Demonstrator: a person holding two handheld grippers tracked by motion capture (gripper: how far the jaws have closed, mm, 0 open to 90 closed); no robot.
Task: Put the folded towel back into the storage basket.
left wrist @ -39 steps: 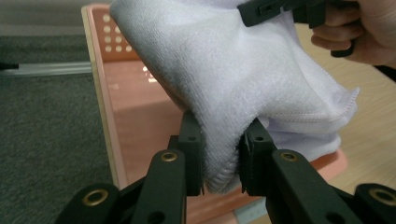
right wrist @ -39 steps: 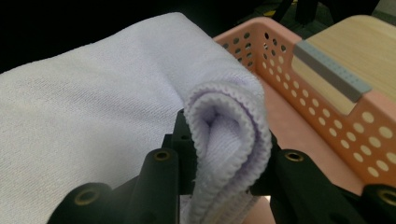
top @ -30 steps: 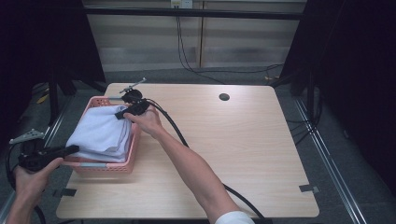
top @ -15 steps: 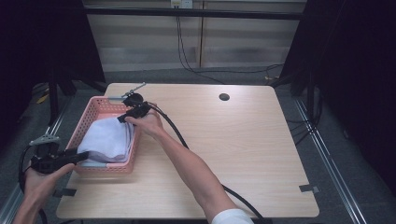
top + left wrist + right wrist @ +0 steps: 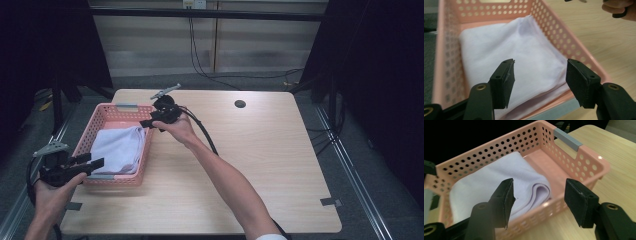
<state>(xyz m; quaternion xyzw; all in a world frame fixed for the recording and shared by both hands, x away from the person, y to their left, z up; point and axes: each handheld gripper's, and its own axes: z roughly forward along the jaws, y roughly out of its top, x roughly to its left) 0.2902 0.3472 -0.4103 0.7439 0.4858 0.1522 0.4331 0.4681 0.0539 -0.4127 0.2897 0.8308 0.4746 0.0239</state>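
Note:
A folded white cloth (image 5: pixel 120 147) lies inside the pink perforated basket (image 5: pixel 97 118) on the table's left side. My left gripper (image 5: pixel 95 162) hovers open just outside the basket's near left corner, and nothing is between its fingers. Along the left gripper (image 5: pixel 540 80), the cloth (image 5: pixel 519 57) fills the basket (image 5: pixel 549 20) below. My right gripper (image 5: pixel 145 122) is open at the basket's far right rim, clear of the cloth. From the right gripper (image 5: pixel 537 200), the cloth's folded edge (image 5: pixel 541 190) rests against the basket wall (image 5: pixel 584 157).
A black cable (image 5: pixel 205 135) trails from the right gripper across the wooden table (image 5: pixel 280 165). A round hole (image 5: pixel 240 104) sits near the far edge. The basket has grey handle strips (image 5: pixel 567 138). Dark floor and frames surround the table.
The cloth has dropped from a raised heap to lying flat in the basket. Both grippers have let go and pulled back, the left toward the near corner, the right to the rim.

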